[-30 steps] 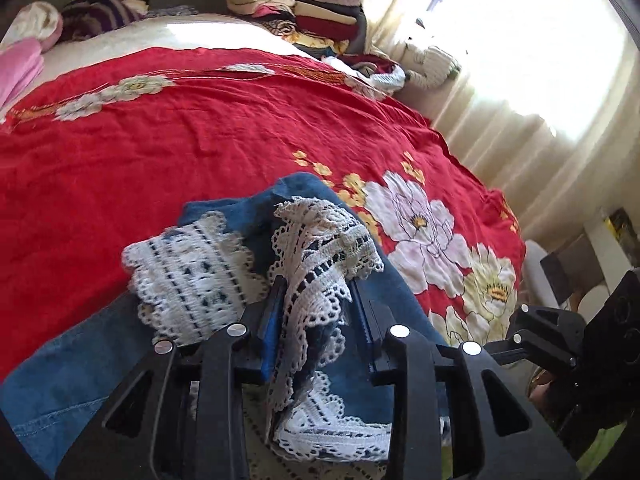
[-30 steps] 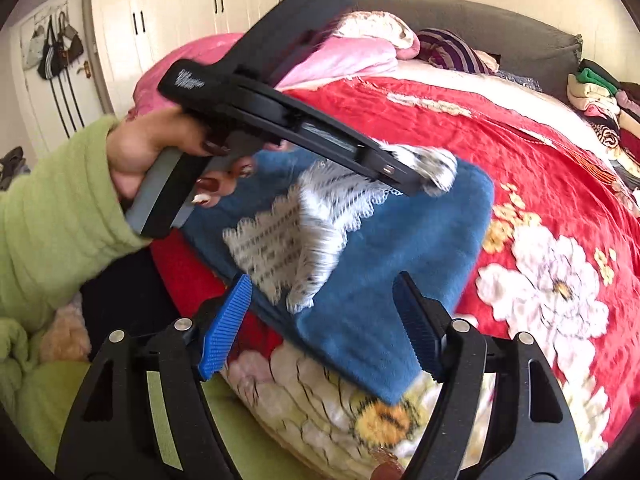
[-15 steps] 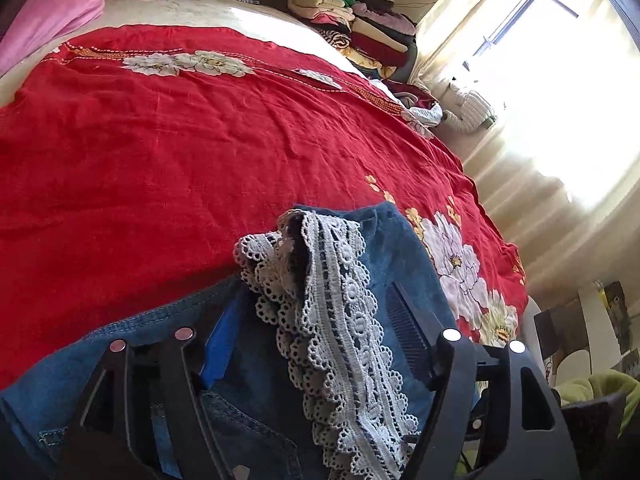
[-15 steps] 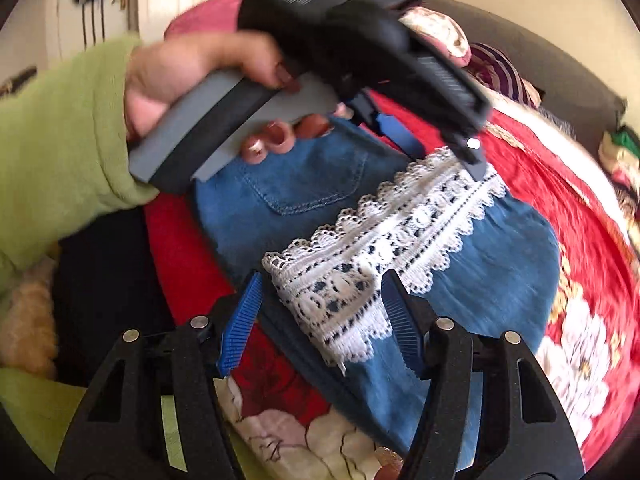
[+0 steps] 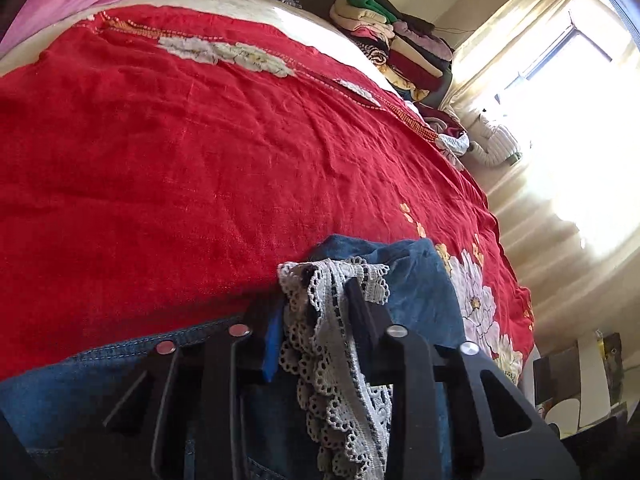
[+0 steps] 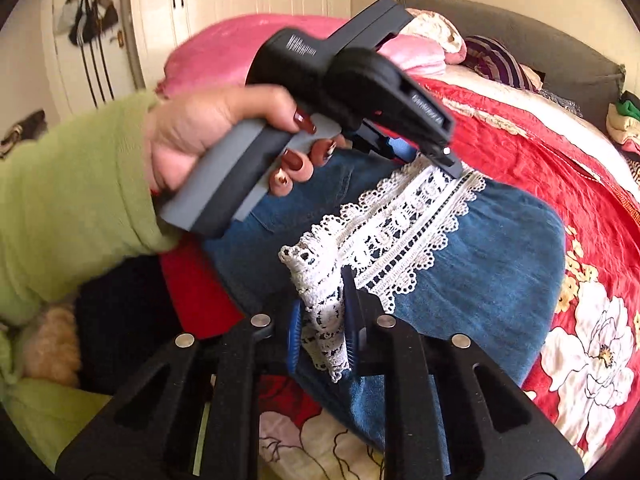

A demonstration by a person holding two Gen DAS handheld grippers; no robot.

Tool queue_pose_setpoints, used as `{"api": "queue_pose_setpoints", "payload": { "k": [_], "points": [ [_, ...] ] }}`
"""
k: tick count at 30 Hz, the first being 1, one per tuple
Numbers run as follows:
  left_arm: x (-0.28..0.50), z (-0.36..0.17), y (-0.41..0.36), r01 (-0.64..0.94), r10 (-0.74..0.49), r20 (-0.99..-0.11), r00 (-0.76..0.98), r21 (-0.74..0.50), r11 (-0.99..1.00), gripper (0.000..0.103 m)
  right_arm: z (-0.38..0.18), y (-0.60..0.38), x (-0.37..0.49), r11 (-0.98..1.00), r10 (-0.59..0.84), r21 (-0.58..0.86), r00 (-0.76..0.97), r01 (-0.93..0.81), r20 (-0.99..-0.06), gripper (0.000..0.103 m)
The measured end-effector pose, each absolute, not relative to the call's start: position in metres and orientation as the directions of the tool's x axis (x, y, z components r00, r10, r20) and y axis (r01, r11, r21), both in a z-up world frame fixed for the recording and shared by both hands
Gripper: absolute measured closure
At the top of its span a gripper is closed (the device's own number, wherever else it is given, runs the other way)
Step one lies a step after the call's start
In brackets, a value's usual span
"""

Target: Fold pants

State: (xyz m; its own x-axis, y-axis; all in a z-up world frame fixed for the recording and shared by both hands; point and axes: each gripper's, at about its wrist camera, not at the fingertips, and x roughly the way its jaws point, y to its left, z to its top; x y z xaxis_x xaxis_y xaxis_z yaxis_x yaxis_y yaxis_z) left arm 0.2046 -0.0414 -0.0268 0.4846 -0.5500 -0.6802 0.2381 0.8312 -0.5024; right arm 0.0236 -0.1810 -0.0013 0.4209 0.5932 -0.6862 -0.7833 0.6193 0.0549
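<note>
Blue denim pants [image 6: 480,264] with a white crocheted lace hem [image 6: 404,224], lying folded on a red bedspread with large white embroidered flowers [image 5: 168,152], near its front edge. Pinched at both ends of the lace band: right gripper [image 6: 320,332], black-framed with blue pads, having just closed on the near end of the trim, bunched lace pressed between the pads; left gripper [image 5: 314,320], having likewise just closed, clamped on the far end, lace gathered and hanging down between its black fingers. Seen from the right wrist, left hand [image 6: 208,136] in a light green sleeve [image 6: 68,200], dark red nails wrapped around a grey handle, gripper angled down onto the denim. Behind, along the head of the bed, a pink quilt [image 6: 248,48], a grey headboard [image 6: 520,40] and a striped purple cushion [image 6: 496,64]. At the far corner, a stack of folded clothes [image 5: 392,44] beside a sunlit curtained window [image 5: 560,112]. White wardrobe doors [image 6: 240,0] behind the left arm.
</note>
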Motion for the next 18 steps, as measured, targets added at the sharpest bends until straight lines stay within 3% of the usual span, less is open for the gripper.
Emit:
{"api": "queue_pose_setpoints", "payload": {
  "k": [5,11,15,18],
  "points": [
    [0.185,-0.009,-0.036,0.265,-0.548,-0.648,0.529,-0.487,0.832,0.082,-0.001,-0.176,0.021,0.591,0.608,0.055,0.399,-0.805,-0.686,0.092],
    [0.187,-0.024,-0.031,0.239,-0.488,-0.691,0.534,-0.430,0.871,0.079,-0.014,-0.167,0.021,0.585,0.577,0.027,0.392,-0.811,-0.717,0.091],
    [0.189,-0.030,-0.030,0.231,-0.466,-0.700,0.542,-0.409,0.883,0.066,-0.014,-0.163,0.021,0.575,0.587,0.054,0.366,-0.816,-0.722,0.077],
    [0.186,-0.025,-0.028,0.231,-0.462,-0.694,0.552,-0.406,0.884,0.063,-0.004,-0.172,0.018,0.561,0.628,0.099,0.346,-0.822,-0.697,0.075]
  ]
}}
